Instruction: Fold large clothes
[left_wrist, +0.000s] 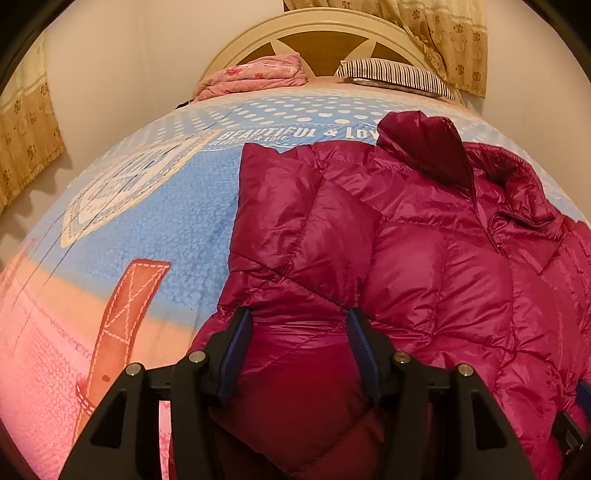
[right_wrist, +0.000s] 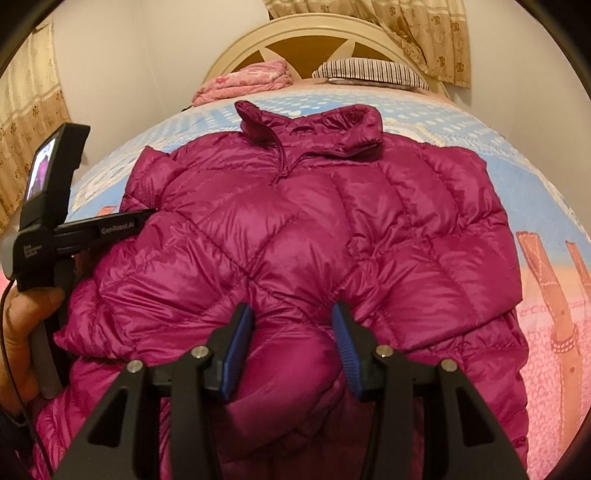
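A magenta puffer jacket (right_wrist: 314, 221) lies front up on the bed, its collar (right_wrist: 332, 125) towards the headboard. Its left sleeve (left_wrist: 288, 206) is folded in over the body. My left gripper (left_wrist: 300, 325) sits at the jacket's lower left edge. The jaws stand apart with puffy fabric lying loose between the blue pads (left_wrist: 236, 354). My right gripper (right_wrist: 291, 317) is low over the jacket's lower middle and is shut on a bulging fold of it, creases running out from the pads (right_wrist: 345, 350). The left gripper (right_wrist: 147, 213) also shows from the side, held by a hand (right_wrist: 22, 325).
The bed sheet (left_wrist: 166, 221) is blue with pink printed areas. A folded pink blanket (left_wrist: 255, 75) and a striped pillow (left_wrist: 395, 74) lie by the cream headboard (left_wrist: 314, 26). Curtains (left_wrist: 443, 33) hang at the back right, and a wall runs along the bed's left side.
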